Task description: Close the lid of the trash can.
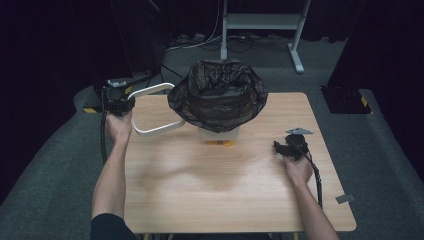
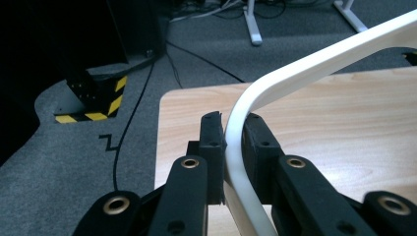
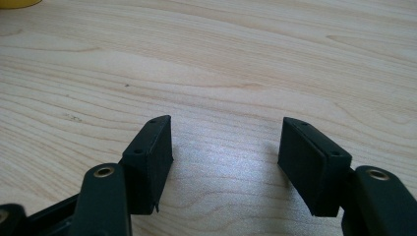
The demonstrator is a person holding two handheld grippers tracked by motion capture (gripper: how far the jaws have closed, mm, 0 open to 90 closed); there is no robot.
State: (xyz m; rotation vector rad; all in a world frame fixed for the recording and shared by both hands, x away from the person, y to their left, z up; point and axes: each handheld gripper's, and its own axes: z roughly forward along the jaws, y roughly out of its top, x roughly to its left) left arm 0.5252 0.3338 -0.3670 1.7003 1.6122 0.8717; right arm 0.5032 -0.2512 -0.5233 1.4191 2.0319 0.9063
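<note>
The right tool [image 3: 226, 164] stands with its two black jaws wide apart, nothing between them, low over the bare wooden table [image 3: 236, 64]. Far ahead-left, a yellow edge [image 3: 17, 3] shows.

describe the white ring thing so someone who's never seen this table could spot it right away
Start at the wooden table and find the bin with the black bag at its far edge. Left of it, a white ring frame hangs over the table's far left corner, clamped in the left claw. It is the sole white loop there.
</note>
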